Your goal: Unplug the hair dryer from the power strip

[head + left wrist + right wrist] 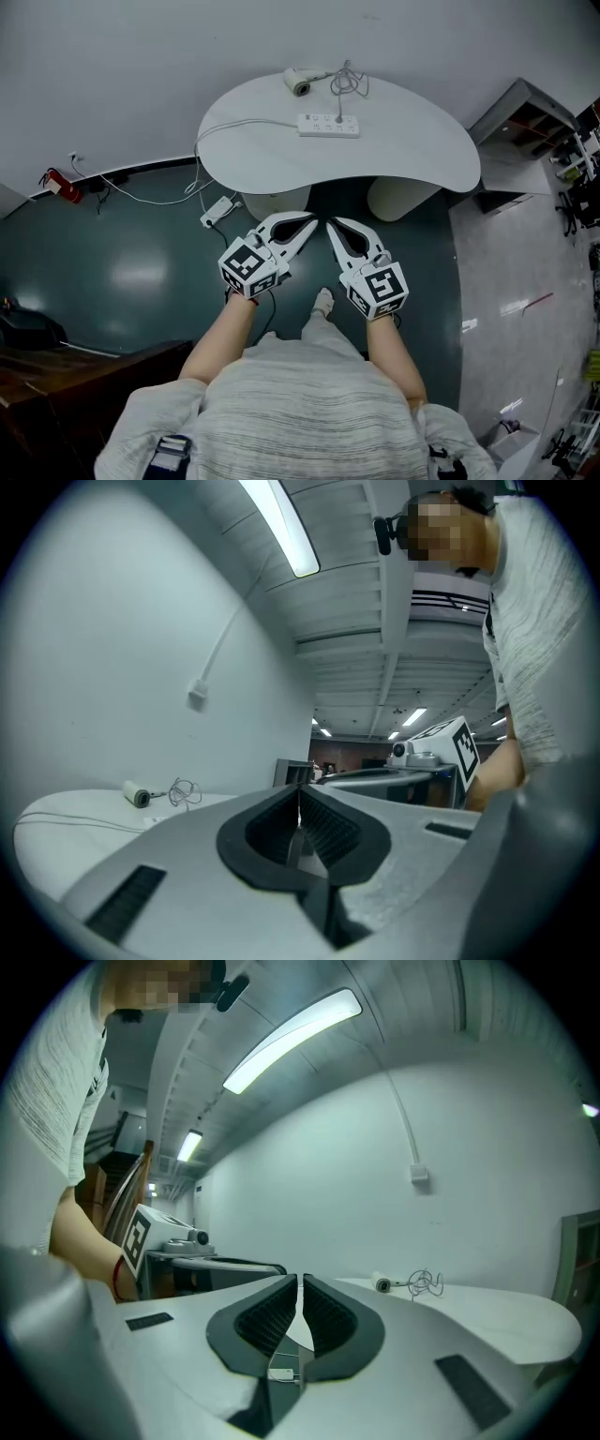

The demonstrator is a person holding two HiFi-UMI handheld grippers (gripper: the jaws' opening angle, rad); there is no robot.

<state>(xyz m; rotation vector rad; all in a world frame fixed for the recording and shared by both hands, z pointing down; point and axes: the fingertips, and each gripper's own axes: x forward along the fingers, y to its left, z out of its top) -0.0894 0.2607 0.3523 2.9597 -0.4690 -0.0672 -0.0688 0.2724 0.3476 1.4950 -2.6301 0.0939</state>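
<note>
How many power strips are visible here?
2. One power strip lies on the table near the hair dryer; a second strip, it seems, lies on the floor by the table's left side. Others may be hidden.

A white kidney-shaped table (412,150) stands on 2 round pedestals (398,199) beside a plain white wall (141,56). The floor (122,272) is glossy dark teal, meeting pale flooring (516,309) on the right near a grey shelf unit (525,117). A long strip light (291,1040) glows overhead.

Floor (141,272) open to table (422,159), bare top beside power strip (328,125), cord (349,82) behind
</note>
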